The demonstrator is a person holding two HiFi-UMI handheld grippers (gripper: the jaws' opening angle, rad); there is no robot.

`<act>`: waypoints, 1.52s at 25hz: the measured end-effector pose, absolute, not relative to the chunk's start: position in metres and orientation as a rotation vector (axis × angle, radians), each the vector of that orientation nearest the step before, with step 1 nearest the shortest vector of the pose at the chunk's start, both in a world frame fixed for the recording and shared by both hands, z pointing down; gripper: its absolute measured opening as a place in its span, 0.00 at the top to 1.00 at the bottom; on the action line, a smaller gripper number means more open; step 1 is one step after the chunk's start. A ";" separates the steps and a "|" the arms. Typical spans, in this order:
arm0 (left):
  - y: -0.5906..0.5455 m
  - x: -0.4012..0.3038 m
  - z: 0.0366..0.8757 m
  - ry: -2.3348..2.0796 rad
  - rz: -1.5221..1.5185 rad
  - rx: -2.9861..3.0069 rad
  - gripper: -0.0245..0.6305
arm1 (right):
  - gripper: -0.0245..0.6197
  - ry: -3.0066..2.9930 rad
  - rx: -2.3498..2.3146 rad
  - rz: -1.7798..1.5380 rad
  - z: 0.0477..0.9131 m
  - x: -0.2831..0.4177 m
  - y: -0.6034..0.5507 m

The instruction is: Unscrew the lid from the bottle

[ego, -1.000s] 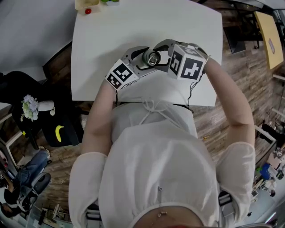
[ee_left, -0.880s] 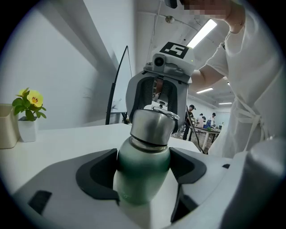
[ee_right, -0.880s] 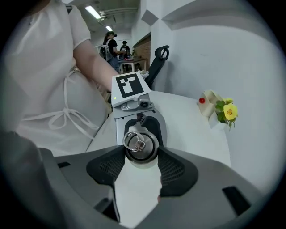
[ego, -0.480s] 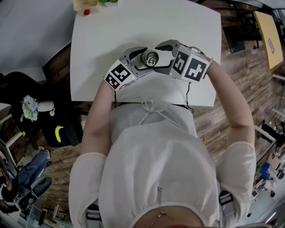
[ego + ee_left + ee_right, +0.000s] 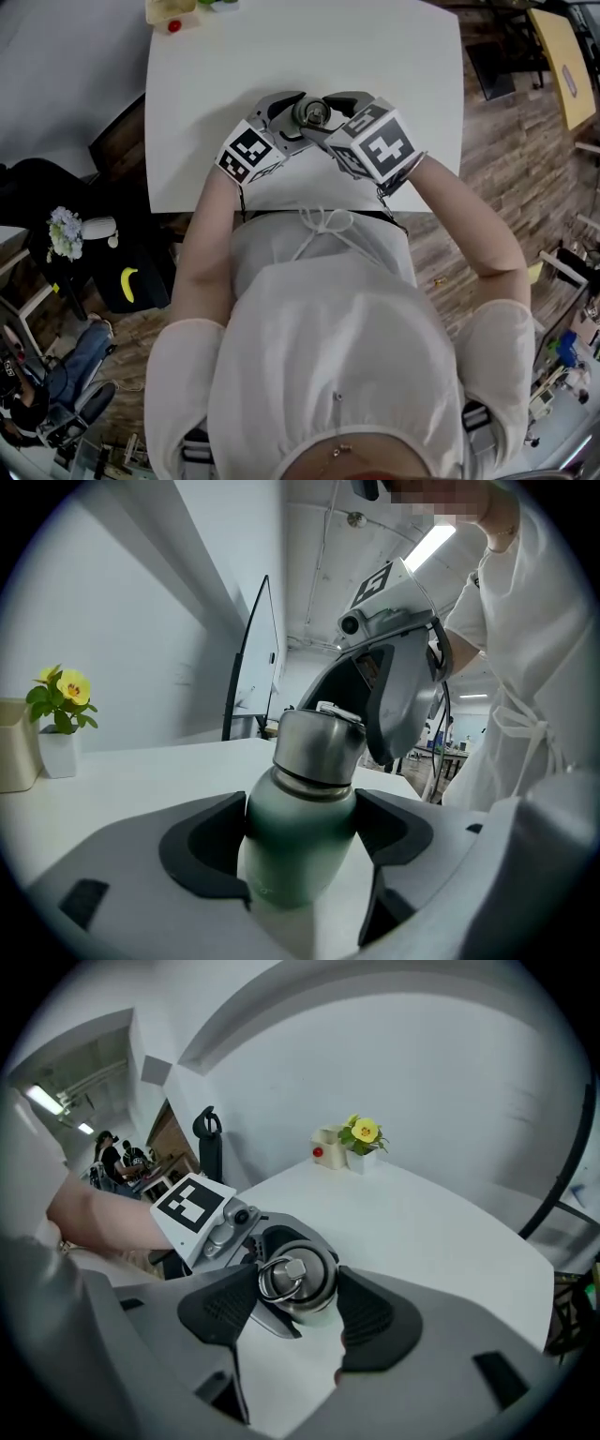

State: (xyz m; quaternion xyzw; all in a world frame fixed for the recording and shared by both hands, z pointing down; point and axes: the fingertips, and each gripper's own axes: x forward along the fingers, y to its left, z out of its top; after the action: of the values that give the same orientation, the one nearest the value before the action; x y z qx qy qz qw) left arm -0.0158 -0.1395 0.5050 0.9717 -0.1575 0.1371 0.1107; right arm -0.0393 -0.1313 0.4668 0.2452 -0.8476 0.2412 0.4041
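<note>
Right gripper (image 5: 295,1286) just closed in; pads (image 5: 220,1305) touching lid (image 5: 300,1274)

White drawstring top (image 5: 323,309); grey left tool (image 5: 302,803) and right tool (image 5: 298,1283) bear marker cubes (image 5: 380,150).

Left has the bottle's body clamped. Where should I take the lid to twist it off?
Take the lid by its round side wall, from above along the axis of the upright bottle, pads on opposite sides; the ring on top probably gives no firm hold. The right gripper, jaws just closing on it, sits so.
</note>
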 end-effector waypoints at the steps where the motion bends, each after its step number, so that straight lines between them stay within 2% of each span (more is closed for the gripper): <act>1: -0.140 -0.016 0.505 -0.464 0.400 2.855 0.40 | 0.54 -2.135 0.632 0.609 0.468 -0.039 -0.132; 8: -0.139 -0.016 0.506 -0.464 0.398 2.855 0.40 | 0.54 -2.136 0.556 0.558 0.470 -0.039 -0.130; 22: -0.141 -0.016 0.507 -0.459 0.392 2.855 0.40 | 0.55 -2.071 -0.088 0.071 0.470 -0.037 -0.122; 38: -0.141 -0.017 0.508 -0.455 0.385 2.862 0.40 | 0.55 -2.134 -0.067 0.096 0.453 -0.041 -0.124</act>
State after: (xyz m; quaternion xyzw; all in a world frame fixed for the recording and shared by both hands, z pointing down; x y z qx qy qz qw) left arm -0.0175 -0.1413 0.5083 0.9732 -0.1547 0.1309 0.1089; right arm -0.0413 -0.1240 0.4531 -0.0276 -0.8753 0.0395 0.4812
